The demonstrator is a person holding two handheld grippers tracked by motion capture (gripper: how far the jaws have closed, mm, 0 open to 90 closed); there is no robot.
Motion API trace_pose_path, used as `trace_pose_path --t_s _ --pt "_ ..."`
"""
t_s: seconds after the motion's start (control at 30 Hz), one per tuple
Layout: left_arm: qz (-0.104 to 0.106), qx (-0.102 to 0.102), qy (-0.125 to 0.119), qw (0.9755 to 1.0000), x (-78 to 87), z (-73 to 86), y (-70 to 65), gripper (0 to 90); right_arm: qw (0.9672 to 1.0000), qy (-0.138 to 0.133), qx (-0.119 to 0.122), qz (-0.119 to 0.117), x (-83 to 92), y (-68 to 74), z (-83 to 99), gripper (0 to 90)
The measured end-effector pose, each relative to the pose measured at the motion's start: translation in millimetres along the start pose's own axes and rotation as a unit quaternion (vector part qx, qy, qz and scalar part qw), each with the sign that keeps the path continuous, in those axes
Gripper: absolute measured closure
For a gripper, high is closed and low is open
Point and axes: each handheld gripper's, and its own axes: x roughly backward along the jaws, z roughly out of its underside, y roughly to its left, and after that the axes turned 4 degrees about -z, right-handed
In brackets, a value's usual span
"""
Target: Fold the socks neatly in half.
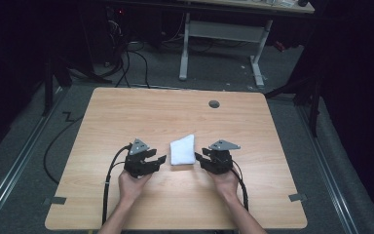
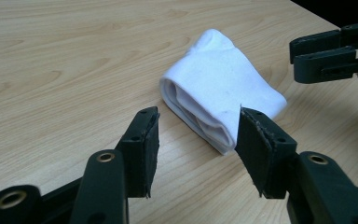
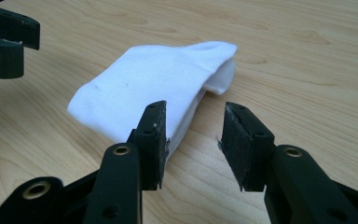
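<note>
Right, folded white cloth [image 1: 182,150] lies mid-table [image 1: 126,112], between my grippers. Left gripper [image 1: 158,160] released, holding nothing; right gripper [image 1: 200,159] likewise, just beside cloth edge. I judge it light, limp, non-fragile; pinch layered edge so folds stay together.

Item count, table area:

- 1 x folded white fabric sock [image 1: 182,150], lying on the tabletop.
- 2 x black two-jaw handheld grippers: left gripper [image 1: 157,159], right gripper [image 1: 200,158]. Each has 2 jaws, 4 jaws total.
- 2 x grey three-cornered plates, 1 per gripper: [image 1: 138,146] and [image 1: 224,145].
- 2 x black cables, 1 per gripper.
- 1 x light wooden rectangular table [image 1: 126,117].
- 1 x round grey cable port [image 1: 214,104] in the tabletop.
- 2 x grey tape strips at the near table corners: [image 1: 57,200] and [image 1: 298,197].
</note>
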Motion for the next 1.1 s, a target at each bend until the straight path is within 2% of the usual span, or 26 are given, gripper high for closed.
trace_pose_path --t_s 0.27,0.47,1.1 --pt "-0.012 0.000 -0.004 0.9999 8.4 2.2 7.1 48.5 0.9999 -0.008 -0.010 0.001 9.9 -7.2 4.3 59.2" --pt "-0.016 0.012 -0.012 0.9997 14.3 6.3 13.0 48.3 0.9998 -0.013 -0.017 0.004 19.2 -12.3 7.5 58.9" --pt "-0.034 0.032 -0.008 0.9989 24.9 20.4 30.7 47.5 0.9991 -0.017 -0.035 0.016 36.6 -27.3 21.7 58.2"
